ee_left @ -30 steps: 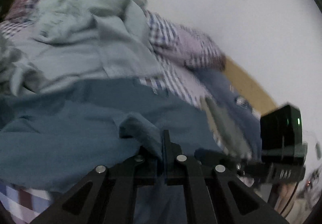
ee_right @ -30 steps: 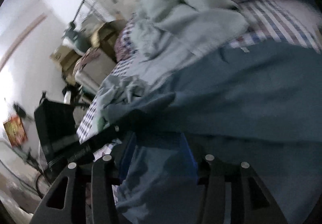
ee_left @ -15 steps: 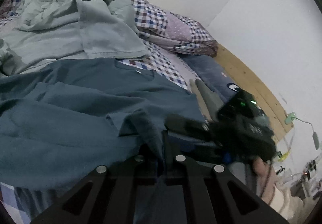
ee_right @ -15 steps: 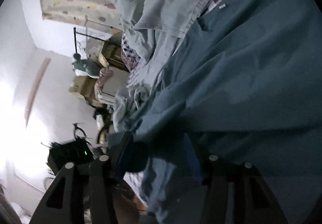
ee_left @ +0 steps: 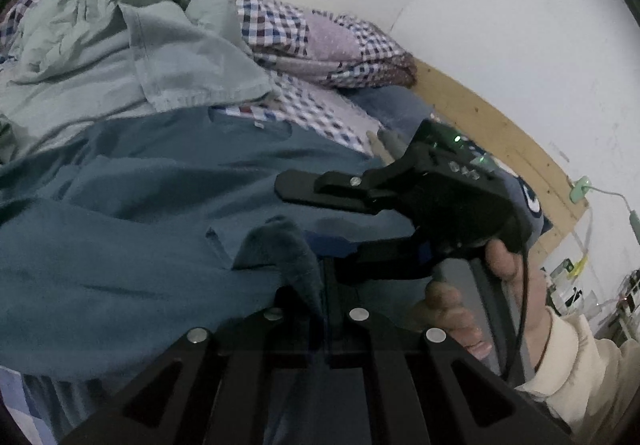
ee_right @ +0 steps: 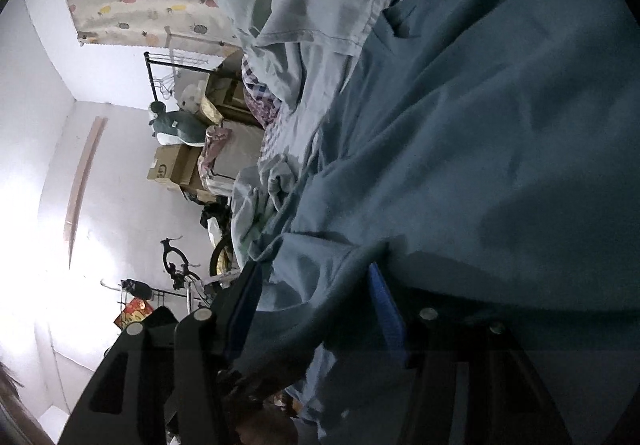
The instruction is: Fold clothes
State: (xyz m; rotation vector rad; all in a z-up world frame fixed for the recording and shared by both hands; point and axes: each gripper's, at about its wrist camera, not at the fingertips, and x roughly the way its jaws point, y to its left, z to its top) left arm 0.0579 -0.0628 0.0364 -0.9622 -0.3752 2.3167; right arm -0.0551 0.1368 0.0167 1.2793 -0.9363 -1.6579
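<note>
Gripping one teal shirt (ee_left: 120, 245): left claw (ee_left: 320, 285) clenched, right claw (ee_right: 316, 297) spread

Left gripper (ee_left: 322, 285): matte black, ribbed triangular cut-outs, four silver screws in row. Right gripper (ee_left: 320, 221) at 3 o'clock in left view: black blocky body, green LEDs, pale digits on top, blue pads (ee_right: 384, 305), grey handle, black cable (ee_left: 520, 305) trailing toward 5 o'clock. Hand (ee_left: 480, 285) in cream sleeve (ee_left: 572, 365), ribbed cuff.
</note>
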